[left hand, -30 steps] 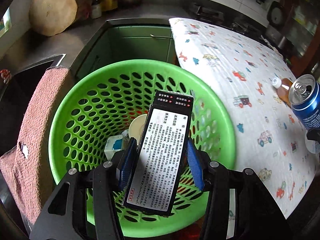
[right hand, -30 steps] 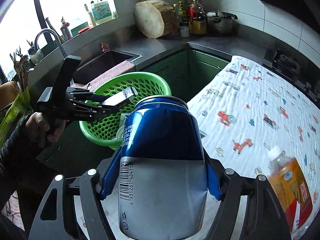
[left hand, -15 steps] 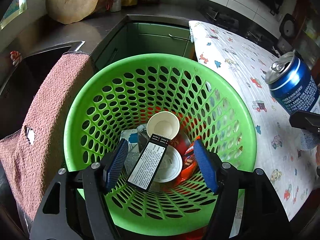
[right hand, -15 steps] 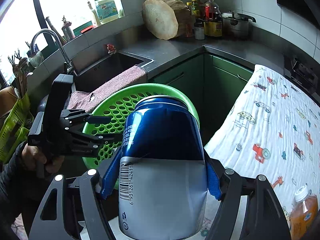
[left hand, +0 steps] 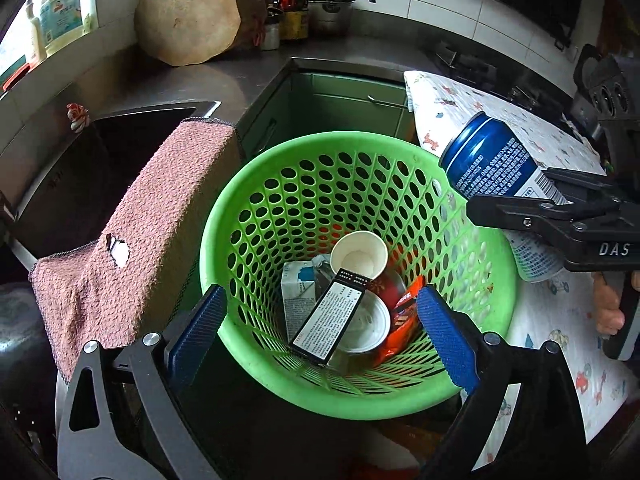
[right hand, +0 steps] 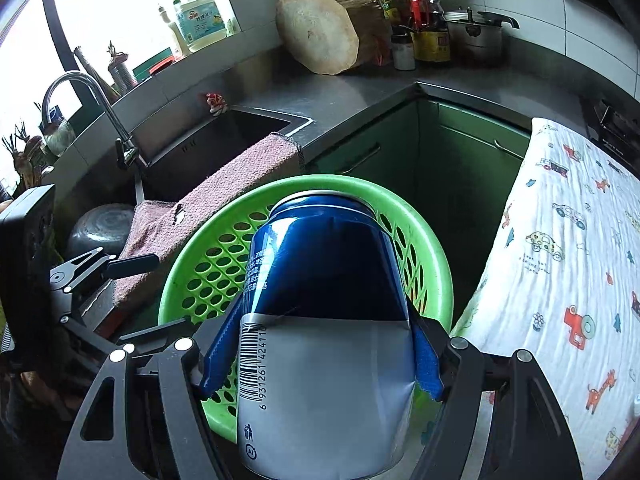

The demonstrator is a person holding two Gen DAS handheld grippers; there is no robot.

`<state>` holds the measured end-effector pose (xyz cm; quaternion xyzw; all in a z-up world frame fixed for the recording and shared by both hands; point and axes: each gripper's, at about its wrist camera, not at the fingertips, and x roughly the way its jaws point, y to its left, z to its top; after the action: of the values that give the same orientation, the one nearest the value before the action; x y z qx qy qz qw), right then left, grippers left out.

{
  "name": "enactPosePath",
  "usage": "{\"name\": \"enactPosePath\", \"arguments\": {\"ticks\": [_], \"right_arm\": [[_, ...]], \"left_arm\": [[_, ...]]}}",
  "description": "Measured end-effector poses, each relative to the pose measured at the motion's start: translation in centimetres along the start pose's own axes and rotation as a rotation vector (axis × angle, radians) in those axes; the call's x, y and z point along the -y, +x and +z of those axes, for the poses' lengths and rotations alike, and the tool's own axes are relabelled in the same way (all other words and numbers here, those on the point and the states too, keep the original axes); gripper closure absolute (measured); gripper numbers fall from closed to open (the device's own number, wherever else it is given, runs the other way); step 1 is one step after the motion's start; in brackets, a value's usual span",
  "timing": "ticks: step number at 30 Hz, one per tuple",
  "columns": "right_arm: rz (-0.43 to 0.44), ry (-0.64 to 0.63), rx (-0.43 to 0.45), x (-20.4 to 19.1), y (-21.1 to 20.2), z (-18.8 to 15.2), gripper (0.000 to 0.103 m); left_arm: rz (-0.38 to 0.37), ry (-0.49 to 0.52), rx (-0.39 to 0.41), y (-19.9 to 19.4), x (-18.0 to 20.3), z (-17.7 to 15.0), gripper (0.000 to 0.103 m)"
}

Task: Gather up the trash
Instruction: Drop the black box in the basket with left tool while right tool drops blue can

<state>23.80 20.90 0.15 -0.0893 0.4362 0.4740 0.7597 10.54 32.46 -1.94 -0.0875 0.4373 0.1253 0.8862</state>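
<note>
A green perforated basket (left hand: pixel 208 240) holds a black box with a white label (left hand: pixel 328 320), a paper cup (left hand: pixel 359 256), a milk carton (left hand: pixel 298 292), a white lid (left hand: pixel 370 324) and a red wrapper (left hand: pixel 404 312). Above its near rim hangs my left gripper (left hand: pixel 320 300); its jaws are opening wide, with nothing between them. My right gripper (right hand: pixel 326 316) is shut on a blue and silver can (right hand: pixel 324 280), tilted over the basket's rim (right hand: pixel 432 248). The left wrist view shows that can (left hand: pixel 492 160) at the basket's right edge.
A pink towel (left hand: pixel 132 232) drapes over the sink edge (left hand: pixel 80 168) left of the basket. A table under a cartoon-print cloth (right hand: pixel 568 260) lies to the right. A round chopping block (left hand: pixel 188 20), bottles and a pot stand on the back counter. A person's hand (left hand: pixel 608 312) grips the right handle.
The left gripper opened and let go of the black box, which dropped into the basket. The right gripper carried the can from over the table to the basket's rim.
</note>
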Motion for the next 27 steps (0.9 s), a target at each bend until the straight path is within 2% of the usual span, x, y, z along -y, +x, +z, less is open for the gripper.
{"name": "enactPosePath", "arguments": {"ticks": [12,23,27], "right_arm": [[-0.032,0.018,-0.031,-0.1,2.8,0.2,0.033],[-0.028,0.033,-0.055,0.1,4.3,0.0,0.032],[-0.023,0.039,-0.042,0.1,4.1,0.0,0.025]], "left_arm": [[0.044,0.001,0.008,-0.8,-0.1,-0.9,0.007],[0.045,0.002,0.013,-1.2,-0.1,-0.9,0.007],[0.043,0.004,0.01,-1.1,0.0,-1.0,0.007]]}}
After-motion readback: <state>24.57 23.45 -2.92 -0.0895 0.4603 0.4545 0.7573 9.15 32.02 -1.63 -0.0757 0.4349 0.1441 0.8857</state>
